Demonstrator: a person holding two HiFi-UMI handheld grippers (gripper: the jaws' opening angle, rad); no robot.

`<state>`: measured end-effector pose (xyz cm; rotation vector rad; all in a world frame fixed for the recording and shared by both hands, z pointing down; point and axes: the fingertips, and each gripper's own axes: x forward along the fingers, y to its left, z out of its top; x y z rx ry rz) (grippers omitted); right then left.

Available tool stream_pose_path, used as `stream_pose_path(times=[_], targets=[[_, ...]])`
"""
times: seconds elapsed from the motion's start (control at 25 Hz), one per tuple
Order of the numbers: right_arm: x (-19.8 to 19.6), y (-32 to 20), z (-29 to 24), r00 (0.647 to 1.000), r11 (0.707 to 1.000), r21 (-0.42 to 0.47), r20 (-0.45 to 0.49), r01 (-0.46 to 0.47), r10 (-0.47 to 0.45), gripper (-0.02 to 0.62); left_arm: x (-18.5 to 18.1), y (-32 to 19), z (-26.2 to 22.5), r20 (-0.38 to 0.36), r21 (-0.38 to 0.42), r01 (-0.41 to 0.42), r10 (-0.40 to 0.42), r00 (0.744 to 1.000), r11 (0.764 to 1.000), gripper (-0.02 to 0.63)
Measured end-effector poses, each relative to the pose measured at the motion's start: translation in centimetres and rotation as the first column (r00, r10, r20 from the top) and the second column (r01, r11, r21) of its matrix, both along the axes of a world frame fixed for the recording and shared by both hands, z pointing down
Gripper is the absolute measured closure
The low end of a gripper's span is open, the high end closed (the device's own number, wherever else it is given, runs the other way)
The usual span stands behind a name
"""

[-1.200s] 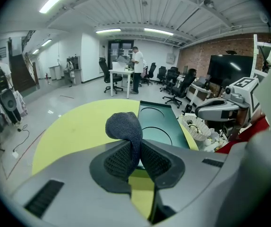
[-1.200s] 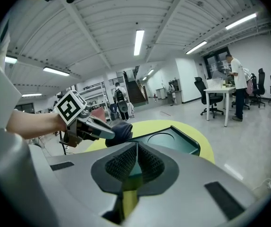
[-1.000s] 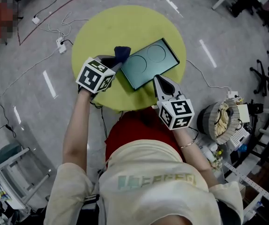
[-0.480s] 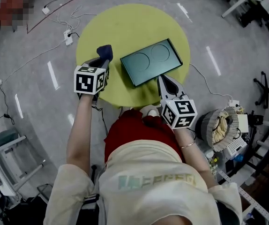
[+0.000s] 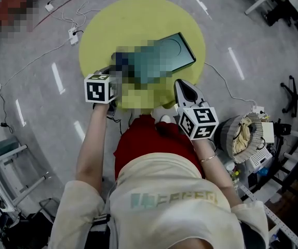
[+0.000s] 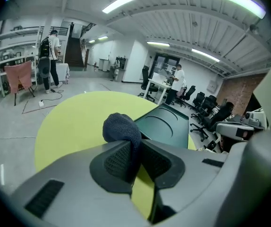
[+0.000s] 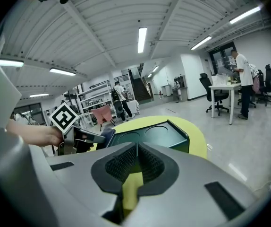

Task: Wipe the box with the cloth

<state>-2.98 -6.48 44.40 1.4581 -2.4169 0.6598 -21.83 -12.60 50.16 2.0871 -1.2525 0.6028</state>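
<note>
Left gripper (image 6: pixel 134 148): jaws clamped on a dark blue cloth (image 6: pixel 121 129), which bulges in a rounded wad beyond the jaw tips. Dark green box (image 6: pixel 166 126), with two circular recesses in its top: flat on the round yellow-green tabletop (image 6: pixel 74 122), just ahead of these jaws and to their right; the wad overlaps the box's near edge, and whether the two touch cannot be told. Right gripper (image 7: pixel 136 150): jaws pressed together, nothing between them, tips over the tabletop's near part. The box lies ahead of the right jaws, apart from their tips. The left gripper appears to their left.
</note>
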Motion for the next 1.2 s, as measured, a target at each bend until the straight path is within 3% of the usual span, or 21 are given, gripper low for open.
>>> stream_pose_path(times=[0.48,1.2], targets=[[2.2,2.5,0.2,0.999,0.999,0.011,0.017,0.039,-0.039,0.557,4.2,5.5,0.3,-0.022,-0.014,-0.038,0.037,0.999,0.999,0.535],[4.6,5.5,-0.3,0.99,0.991,0.028,0.048,0.131,-0.133,0.557,8.6,11.3,-0.4,-0.001,-0.028,-0.003,0.003,1.0,1.0,0.535]])
